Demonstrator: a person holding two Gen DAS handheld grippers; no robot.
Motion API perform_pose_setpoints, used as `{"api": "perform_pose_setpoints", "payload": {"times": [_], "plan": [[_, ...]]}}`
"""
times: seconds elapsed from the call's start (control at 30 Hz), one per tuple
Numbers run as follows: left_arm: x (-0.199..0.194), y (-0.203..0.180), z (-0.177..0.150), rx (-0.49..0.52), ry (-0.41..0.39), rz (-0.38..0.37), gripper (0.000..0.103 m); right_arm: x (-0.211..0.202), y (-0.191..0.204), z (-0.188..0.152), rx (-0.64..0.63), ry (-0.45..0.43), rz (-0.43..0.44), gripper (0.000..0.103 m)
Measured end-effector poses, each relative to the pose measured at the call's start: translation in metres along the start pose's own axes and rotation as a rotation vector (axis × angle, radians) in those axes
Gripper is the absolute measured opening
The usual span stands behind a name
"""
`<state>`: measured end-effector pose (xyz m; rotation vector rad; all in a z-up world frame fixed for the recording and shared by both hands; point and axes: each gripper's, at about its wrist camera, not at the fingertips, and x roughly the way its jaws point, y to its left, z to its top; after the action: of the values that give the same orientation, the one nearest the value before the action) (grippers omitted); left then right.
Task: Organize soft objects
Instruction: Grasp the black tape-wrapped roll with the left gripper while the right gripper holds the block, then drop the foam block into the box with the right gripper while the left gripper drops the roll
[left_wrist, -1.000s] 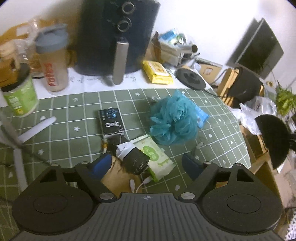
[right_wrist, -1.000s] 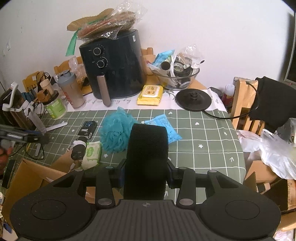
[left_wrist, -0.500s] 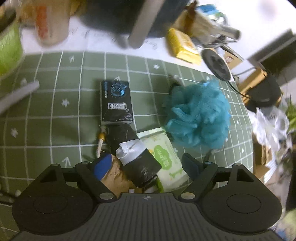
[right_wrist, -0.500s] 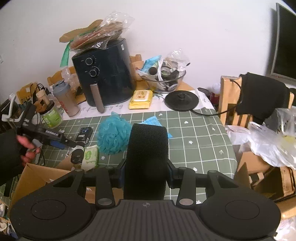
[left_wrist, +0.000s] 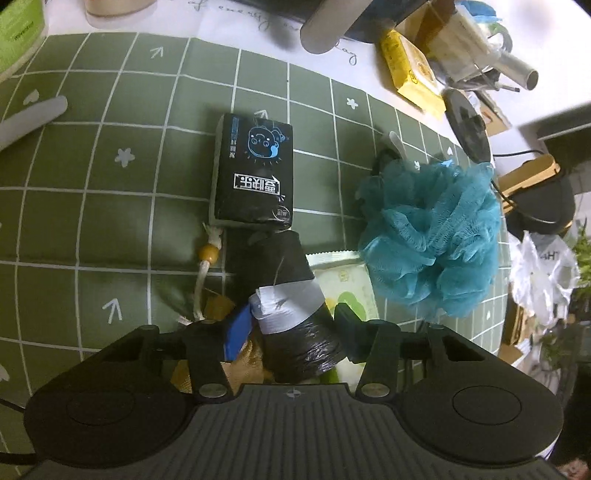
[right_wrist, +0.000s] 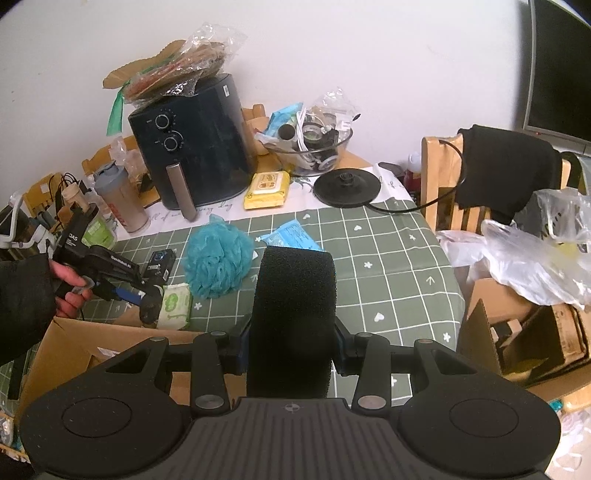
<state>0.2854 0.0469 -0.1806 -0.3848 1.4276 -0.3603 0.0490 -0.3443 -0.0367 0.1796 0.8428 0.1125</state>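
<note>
The left gripper (left_wrist: 291, 325) reaches down at the near edge of the table (left_wrist: 110, 229), and its jaws are closing around a black roll (left_wrist: 291, 306) wrapped with a grey tape band; the blue-padded finger (left_wrist: 236, 328) touches the roll's left side, while I cannot tell whether the dark finger on the other side presses it. The roll lies tilted over a white-and-green wet-wipe pack (left_wrist: 343, 284) at that edge. Just beyond it, toward the middle of the table, lies a black tissue pack (left_wrist: 255, 177), with a corded wooden bead (left_wrist: 209, 254) beside its near corner. A teal bath pouf (left_wrist: 432, 236) sits to the right, near the wipe pack.

The right gripper (right_wrist: 293, 350) is clamped on an upright black foam sponge (right_wrist: 295, 306), held above the table's near edge. In its view a hand (right_wrist: 68, 284) in a dark sleeve holds the left gripper over an open cardboard box (right_wrist: 74, 350) standing against that edge.
</note>
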Motion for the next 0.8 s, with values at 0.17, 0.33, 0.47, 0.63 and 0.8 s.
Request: {"api": "perform_pose_setpoints", "payload": {"times": [0.17, 0.33, 0.47, 0.63, 0.8], "plan": [[-0.006, -0.001, -0.005, 0.010, -0.019, 0.002, 0.044, 0.000, 0.002, 0.002, -0.002, -0.004, 0.010, 0.044], [-0.023, -0.008, -0.012, 0.054, -0.079, -0.004, 0.043, -0.003, 0.003, 0.008, -0.006, -0.020, 0.019, 0.044], [-0.042, -0.008, -0.017, 0.064, -0.137, -0.030, 0.043, -0.007, 0.005, 0.013, -0.017, -0.036, 0.028, 0.044], [-0.070, -0.013, -0.025, 0.088, -0.209, -0.058, 0.043, -0.014, 0.009, 0.018, -0.027, -0.051, 0.050, 0.044], [-0.100, -0.028, -0.038, 0.113, -0.277, -0.086, 0.043, -0.022, 0.018, 0.022, -0.046, -0.061, 0.083, 0.044]]}}
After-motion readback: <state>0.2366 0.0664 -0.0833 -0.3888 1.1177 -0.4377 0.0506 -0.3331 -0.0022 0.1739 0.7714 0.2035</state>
